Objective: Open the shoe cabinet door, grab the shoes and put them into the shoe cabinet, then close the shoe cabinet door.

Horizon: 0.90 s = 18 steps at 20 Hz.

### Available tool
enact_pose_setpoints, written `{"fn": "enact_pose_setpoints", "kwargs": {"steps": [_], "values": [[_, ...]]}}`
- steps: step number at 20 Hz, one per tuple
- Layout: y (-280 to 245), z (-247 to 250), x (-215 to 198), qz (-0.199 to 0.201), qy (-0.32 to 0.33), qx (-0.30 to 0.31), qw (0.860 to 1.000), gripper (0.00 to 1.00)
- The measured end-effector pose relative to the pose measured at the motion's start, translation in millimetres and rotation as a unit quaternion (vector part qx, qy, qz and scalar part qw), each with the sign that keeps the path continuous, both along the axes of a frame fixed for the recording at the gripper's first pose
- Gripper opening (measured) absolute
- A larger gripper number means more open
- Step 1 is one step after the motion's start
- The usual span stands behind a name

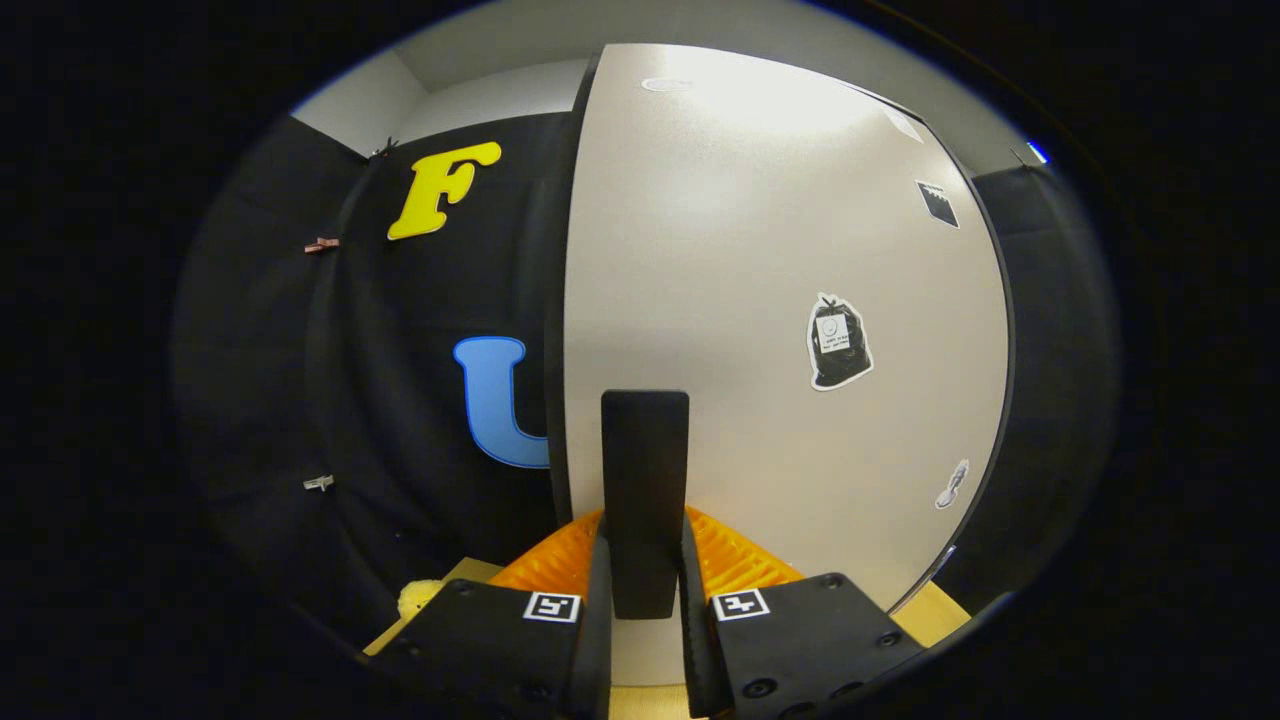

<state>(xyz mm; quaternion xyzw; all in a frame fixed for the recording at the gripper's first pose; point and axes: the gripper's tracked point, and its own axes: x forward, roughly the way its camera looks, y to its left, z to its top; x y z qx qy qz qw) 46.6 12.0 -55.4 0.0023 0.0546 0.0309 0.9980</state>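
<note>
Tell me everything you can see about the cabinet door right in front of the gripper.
The door is a pale, smooth panel with a slight sheen and a dark edge, standing upright, with black booth cloth on both sides. A dark upright bar handle sits near its left edge. The gripper has its fingers on either side of the handle's lower part, apparently shut on it. A black bag-shaped sticker and a few smaller stickers are stuck on its right half. Whether the door is open or closed cannot be told.

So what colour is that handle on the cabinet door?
Black: the handle stands out against the pale door, gripper shut on it, in the gripper view.
</note>
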Motion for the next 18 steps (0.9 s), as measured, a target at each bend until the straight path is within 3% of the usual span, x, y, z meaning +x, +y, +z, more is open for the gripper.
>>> {"fn": "enact_pose_setpoints", "kwargs": {"steps": [7,18], "values": [[-1.2,7.3,-35.3,0.032,0.013,0.010,0.999,0.33],[-59.4,17.3,-116.7,0.072,0.015,0.005,0.997,0.33]]}}
